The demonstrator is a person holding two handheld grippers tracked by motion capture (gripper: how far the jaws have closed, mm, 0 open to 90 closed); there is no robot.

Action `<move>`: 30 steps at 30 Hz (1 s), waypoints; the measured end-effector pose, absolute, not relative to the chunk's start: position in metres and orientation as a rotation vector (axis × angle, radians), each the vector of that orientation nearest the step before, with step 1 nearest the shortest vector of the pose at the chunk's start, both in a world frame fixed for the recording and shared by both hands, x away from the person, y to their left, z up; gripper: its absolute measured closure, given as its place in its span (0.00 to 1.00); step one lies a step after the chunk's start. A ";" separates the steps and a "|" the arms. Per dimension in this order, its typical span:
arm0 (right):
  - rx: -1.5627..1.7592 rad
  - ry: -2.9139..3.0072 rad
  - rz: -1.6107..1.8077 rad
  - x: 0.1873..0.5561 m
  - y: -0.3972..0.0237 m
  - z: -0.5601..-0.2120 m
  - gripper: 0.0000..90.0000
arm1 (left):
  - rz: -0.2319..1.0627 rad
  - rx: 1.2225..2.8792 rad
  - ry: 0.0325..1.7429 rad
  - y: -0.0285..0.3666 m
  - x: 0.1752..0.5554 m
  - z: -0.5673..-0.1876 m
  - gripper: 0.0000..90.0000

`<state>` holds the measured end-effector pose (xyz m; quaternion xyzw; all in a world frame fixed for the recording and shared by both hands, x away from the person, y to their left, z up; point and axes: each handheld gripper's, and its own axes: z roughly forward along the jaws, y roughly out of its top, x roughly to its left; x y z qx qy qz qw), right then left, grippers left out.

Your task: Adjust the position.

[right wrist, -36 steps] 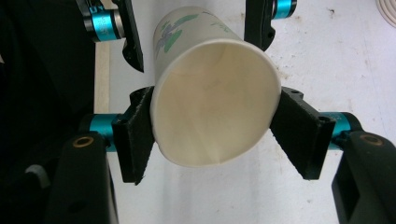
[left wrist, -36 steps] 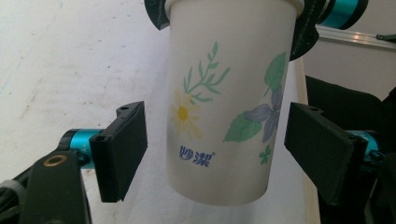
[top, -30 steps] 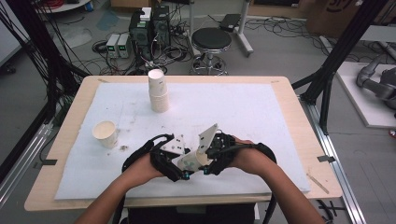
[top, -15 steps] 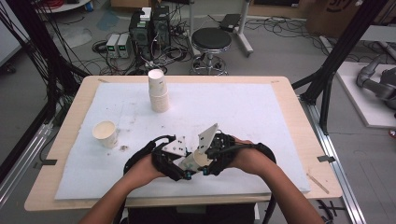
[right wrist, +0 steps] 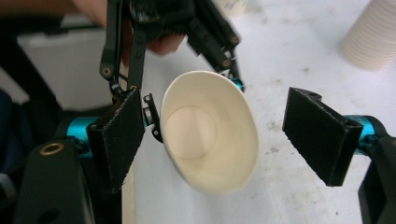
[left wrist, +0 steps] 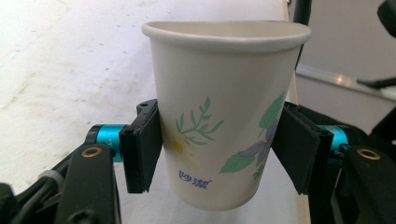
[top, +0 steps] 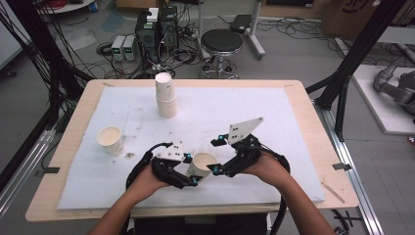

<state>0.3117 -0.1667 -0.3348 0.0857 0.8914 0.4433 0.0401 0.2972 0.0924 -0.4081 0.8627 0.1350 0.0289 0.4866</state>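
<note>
**Paper cup pinched by the left gripper, right gripper spread beside it**

The paper cup [top: 201, 165] sits near the front edge of the white mat [top: 274, 112] in the high view, between the left gripper [top: 188, 172] and the right gripper [top: 215, 157]. A stack of cups [top: 165, 95] stands well behind it, and a single cup [top: 110, 140] stands off to its left.

In the left gripper view, the paper cup [left wrist: 224, 112] stands upright with both black pads pressing its flowered wall.

In the right gripper view, the paper cup [right wrist: 210, 133] shows its open mouth between the pads, which have just been opening and stand clear of it.
</note>
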 end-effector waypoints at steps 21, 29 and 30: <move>0.777 2.283 1.412 0.288 -0.269 -0.398 0.24 | 0.268 1.720 0.532 0.153 0.298 -0.418 0.40; 0.882 2.215 1.341 0.285 -0.290 -0.412 0.24 | 0.394 1.637 0.565 0.167 0.295 -0.414 0.39; 0.888 2.203 1.346 0.286 -0.292 -0.413 0.24 | 0.404 1.624 0.565 0.169 0.295 -0.414 0.39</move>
